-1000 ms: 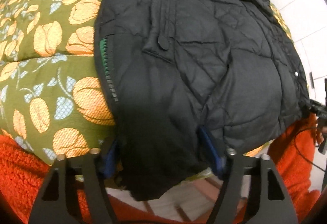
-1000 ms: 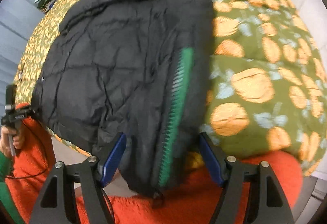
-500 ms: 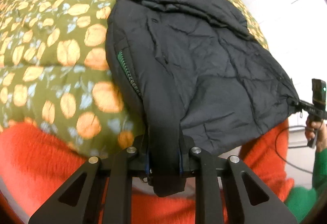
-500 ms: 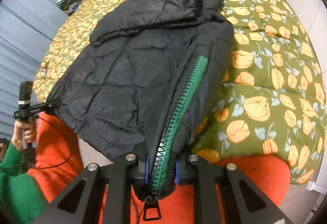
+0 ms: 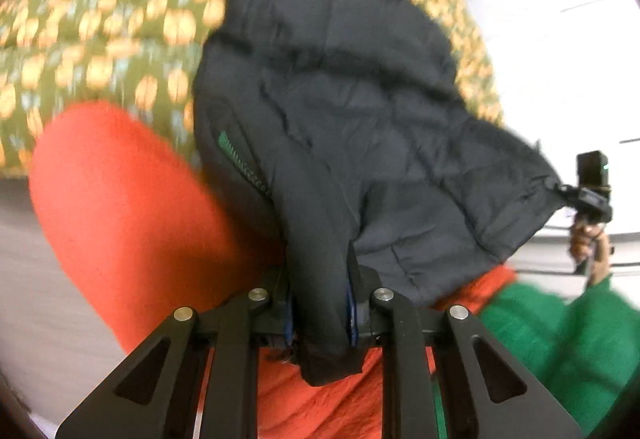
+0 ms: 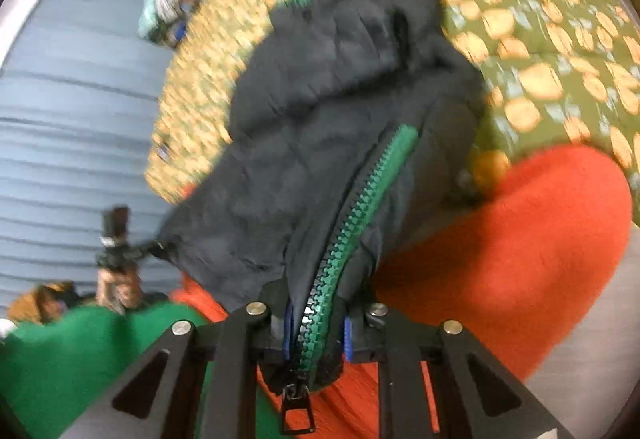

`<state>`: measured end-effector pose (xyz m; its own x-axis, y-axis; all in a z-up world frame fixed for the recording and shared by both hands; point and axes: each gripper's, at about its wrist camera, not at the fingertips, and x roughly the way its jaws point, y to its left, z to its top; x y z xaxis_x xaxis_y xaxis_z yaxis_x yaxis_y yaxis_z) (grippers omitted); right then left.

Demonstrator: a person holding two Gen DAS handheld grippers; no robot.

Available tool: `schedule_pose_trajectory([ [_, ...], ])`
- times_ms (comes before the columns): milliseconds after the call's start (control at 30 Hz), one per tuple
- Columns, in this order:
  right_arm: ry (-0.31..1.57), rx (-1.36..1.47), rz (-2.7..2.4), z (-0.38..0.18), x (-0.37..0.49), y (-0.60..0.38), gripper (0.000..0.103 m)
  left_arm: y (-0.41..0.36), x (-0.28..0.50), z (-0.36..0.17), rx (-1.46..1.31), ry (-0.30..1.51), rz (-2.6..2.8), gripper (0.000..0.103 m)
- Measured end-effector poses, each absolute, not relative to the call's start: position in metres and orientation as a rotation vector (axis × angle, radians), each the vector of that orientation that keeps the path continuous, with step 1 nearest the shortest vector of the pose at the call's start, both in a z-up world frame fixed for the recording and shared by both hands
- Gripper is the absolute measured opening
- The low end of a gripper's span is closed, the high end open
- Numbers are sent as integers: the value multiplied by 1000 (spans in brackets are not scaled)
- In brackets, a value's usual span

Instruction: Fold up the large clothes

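Matt, creased quilted cloth jacket (image 5: 360, 111); fuzzy orange fleece (image 6: 500, 239); toothed plastic zipper (image 6: 352, 223).

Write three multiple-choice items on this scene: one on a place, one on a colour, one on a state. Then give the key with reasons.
1. Where does the far end of the jacket lie?
A. on the floral bedspread
B. on a chair
C. on the floor

2. What colour is the zipper tape?
A. red
B. green
C. white

3. How is the right gripper?
A. open, empty
B. shut on a sock
C. shut on the jacket's zipper edge

Key: 1 A, the collar end rests on the patterned cover; 2 B, green runs beside the teeth; 3 C, the pads pinch the hem at the zipper, as the left gripper pinches the other corner.
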<state>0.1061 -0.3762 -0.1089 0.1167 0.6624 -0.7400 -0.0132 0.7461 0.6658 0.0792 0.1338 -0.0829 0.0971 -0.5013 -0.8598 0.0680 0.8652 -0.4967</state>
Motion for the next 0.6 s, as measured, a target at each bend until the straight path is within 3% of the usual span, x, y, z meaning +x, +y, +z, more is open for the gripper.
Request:
schedule_pose_trajectory([
  [233,1135,689,555,-110,221,-385,17,128,190,-68,-385,1200,-449,18],
  [467,1067,761,468,-184,326,-372,17,110,299,-136,-352,1188,-351,18],
  [600,1041,870,368,-228,343,-372,21,99,320,-162,-335,1203,-286,26],
])
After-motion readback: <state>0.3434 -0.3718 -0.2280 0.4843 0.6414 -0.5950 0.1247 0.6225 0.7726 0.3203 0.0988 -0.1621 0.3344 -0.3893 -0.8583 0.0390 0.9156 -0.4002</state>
